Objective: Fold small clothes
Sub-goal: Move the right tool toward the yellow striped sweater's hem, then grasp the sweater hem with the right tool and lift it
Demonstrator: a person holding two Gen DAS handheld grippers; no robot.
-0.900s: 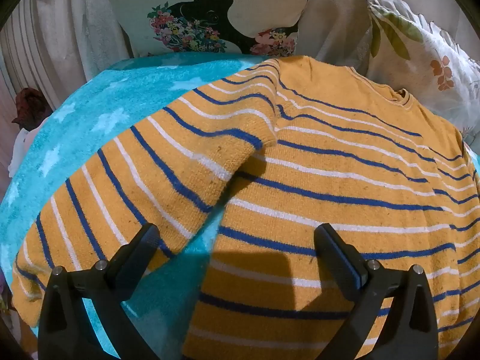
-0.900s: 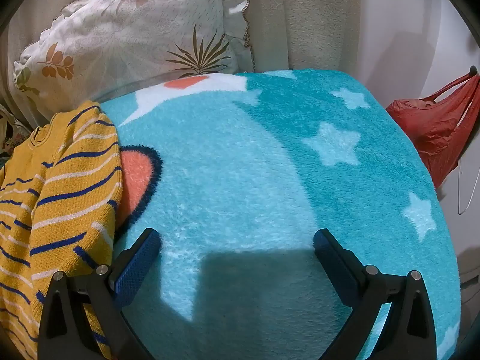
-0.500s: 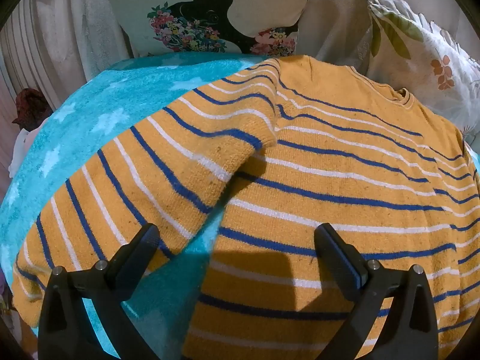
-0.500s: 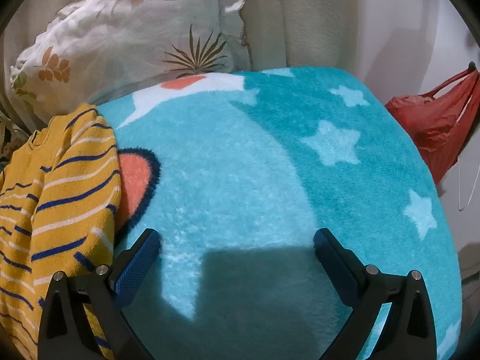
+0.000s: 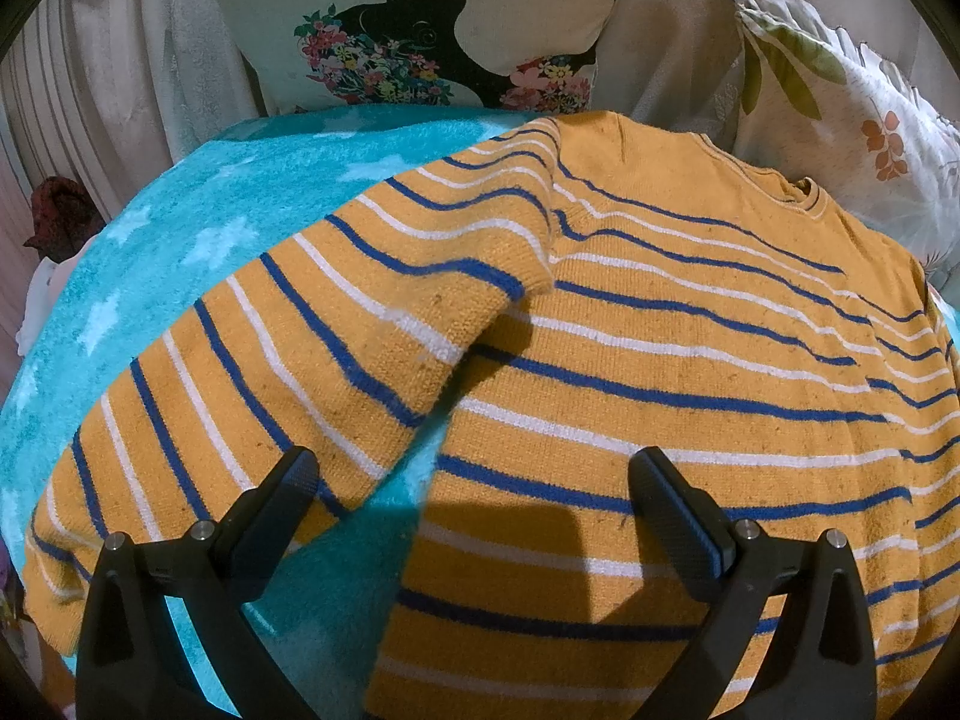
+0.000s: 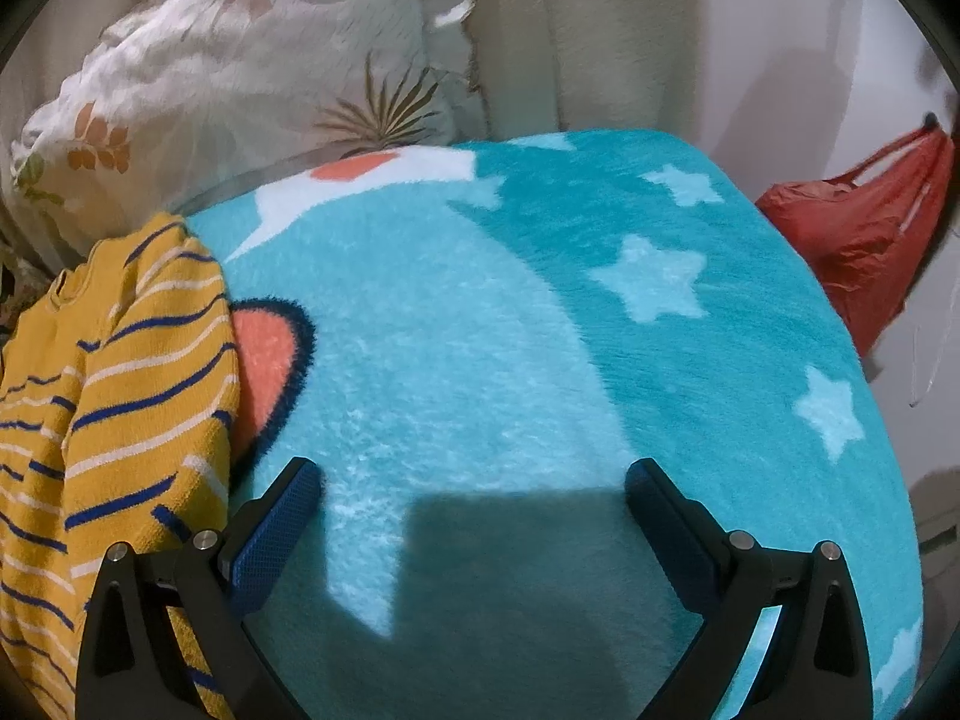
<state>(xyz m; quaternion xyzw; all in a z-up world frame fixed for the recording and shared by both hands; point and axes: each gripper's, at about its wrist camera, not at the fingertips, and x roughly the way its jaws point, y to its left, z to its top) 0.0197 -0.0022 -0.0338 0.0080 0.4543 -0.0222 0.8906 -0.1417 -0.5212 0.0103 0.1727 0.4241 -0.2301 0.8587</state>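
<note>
Left tool (image 5: 474, 471): fingers spread wide, nothing gripped, hovering over the yellow striped sweater (image 5: 660, 360). Sweater lies flat on the teal star blanket (image 5: 198, 228) covering the bed. Its body is ahead and right of this tool; one sleeve (image 5: 288, 372) angles off ahead-left, with a wedge of blanket showing between sleeve and body.

Right tool (image 6: 471, 480): also wide open and empty, over bare blanket. The sweater's other side is bunched just left of it.

Risks, as I judge them: pinching the fluffy blanket along with the knit would drag both. Grabbing only the top layer would fold the sweater crooked. The bunched side (sleeve possibly tucked under, can't tell) may make a lumpy fold unless it's spread first.

Containers: a red bag (image 6: 864, 240) hangs far right of the right tool, contents not visible.
</note>
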